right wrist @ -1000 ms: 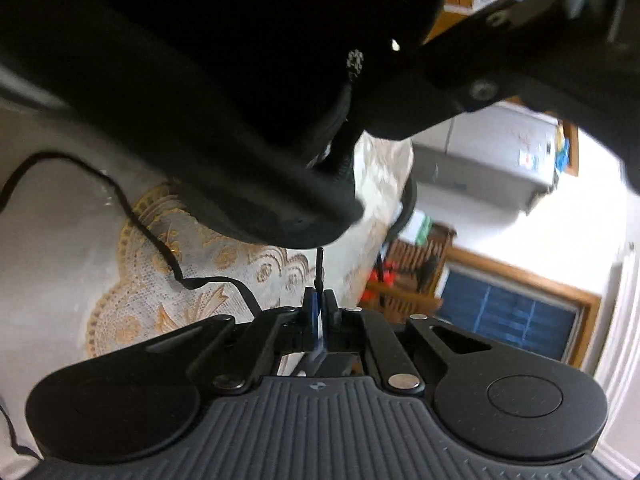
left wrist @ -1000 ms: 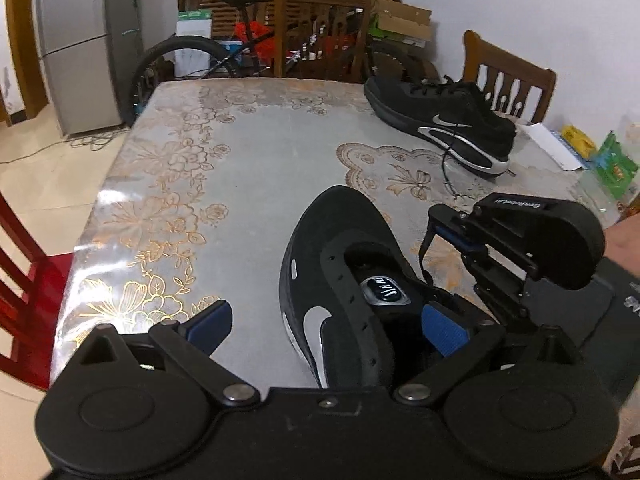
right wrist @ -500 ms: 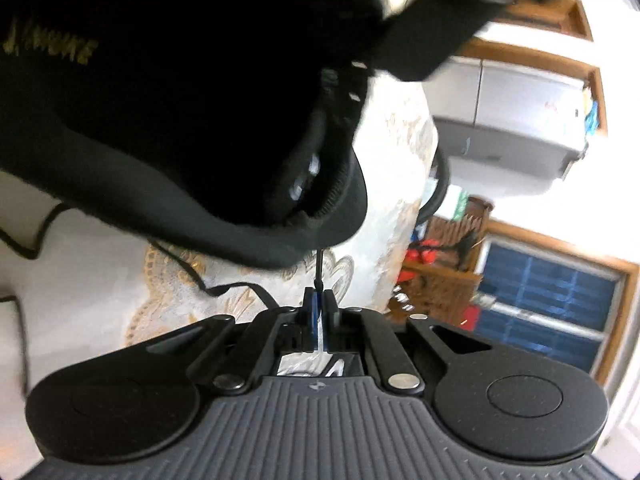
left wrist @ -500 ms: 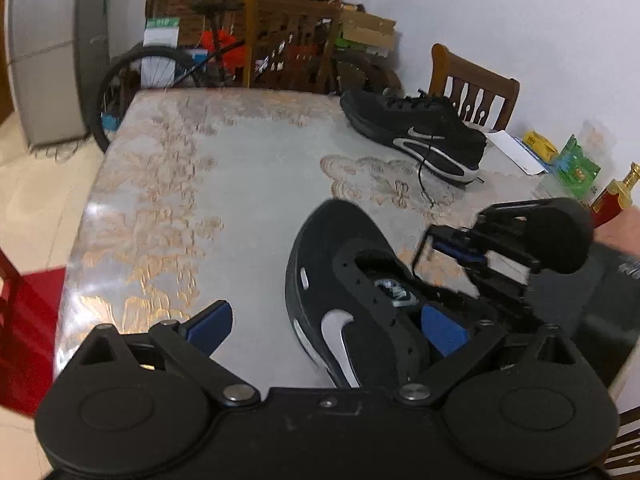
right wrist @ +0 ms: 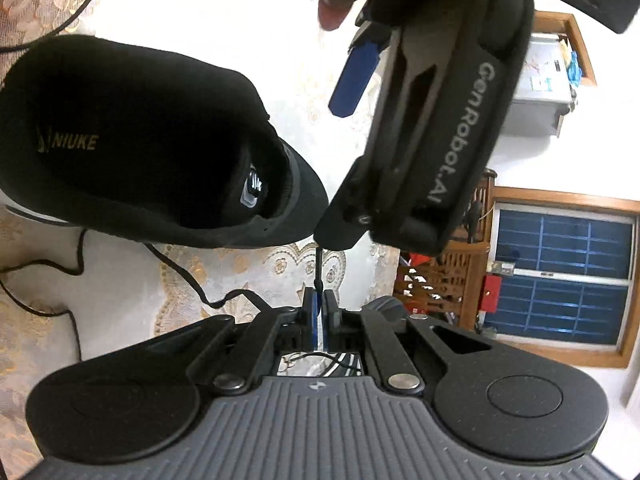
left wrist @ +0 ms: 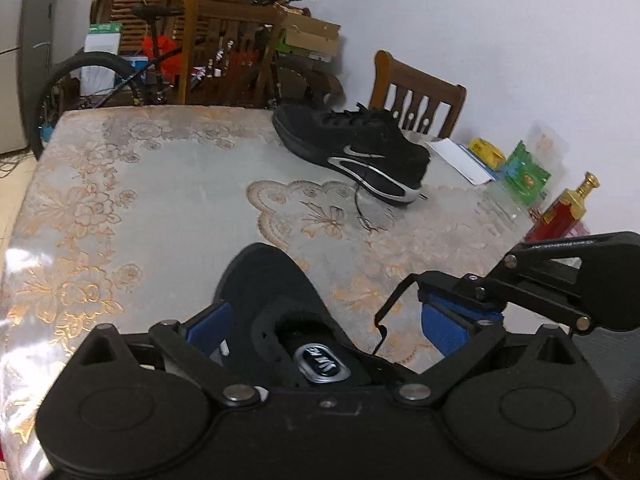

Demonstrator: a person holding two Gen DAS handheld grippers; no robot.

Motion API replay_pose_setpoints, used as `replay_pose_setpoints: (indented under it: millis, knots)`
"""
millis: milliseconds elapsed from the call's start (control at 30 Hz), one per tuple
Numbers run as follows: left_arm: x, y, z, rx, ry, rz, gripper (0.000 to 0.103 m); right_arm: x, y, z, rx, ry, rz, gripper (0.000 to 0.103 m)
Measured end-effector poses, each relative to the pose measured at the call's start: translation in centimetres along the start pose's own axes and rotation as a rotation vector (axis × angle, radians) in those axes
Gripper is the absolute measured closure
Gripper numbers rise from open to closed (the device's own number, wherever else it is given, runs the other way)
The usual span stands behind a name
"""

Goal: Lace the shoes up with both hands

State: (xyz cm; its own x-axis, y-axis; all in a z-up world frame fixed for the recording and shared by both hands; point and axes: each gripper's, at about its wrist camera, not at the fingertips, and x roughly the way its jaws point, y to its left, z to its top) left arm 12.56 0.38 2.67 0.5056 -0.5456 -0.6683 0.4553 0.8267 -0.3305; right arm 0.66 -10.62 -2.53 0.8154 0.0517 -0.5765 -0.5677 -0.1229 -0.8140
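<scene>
Black lace tip (right wrist: 319, 264) pinched in shut right gripper (right wrist: 319, 320) jaws, unlaced shoe (left wrist: 276, 320) between wide-open left gripper (left wrist: 324, 328) jaws on tabletop (left wrist: 180, 184); threading step, next likely aiming tip into an eyelet.

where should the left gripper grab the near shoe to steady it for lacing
Judging by its pose, grip the near shoe across its midfoot side walls, coming from above: the left gripper already straddles it with jaws open, leaving the eyelet row free.

White wall (left wrist: 480, 40), wooden chair (left wrist: 416, 92), parked bicycle (left wrist: 120, 76).
</scene>
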Motion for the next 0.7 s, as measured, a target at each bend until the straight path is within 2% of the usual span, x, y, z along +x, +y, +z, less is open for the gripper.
replay_pose_setpoints:
  millis: [200, 333, 567, 700]
  knots:
    - [0.7, -0.9, 0.0, 0.038, 0.02, -0.004, 0.002, -0.3, 0.3, 0.1, 0.042, -0.006, 0.011, 0.101]
    - [1.6, -1.1, -0.2, 0.058, 0.035, 0.085, 0.002, -0.7, 0.5, 0.2, 0.055, -0.021, 0.008, 0.101]
    - [2.3, -0.2, -0.4, 0.024, 0.06, 0.117, 0.002, 0.2, 0.5, 0.2, 0.05, -0.049, 0.021, 0.101]
    - [2.4, -0.1, -0.9, 0.027, 0.065, 0.143, 0.002, 1.6, -1.4, -0.3, 0.04, -0.01, 0.04, 0.101]
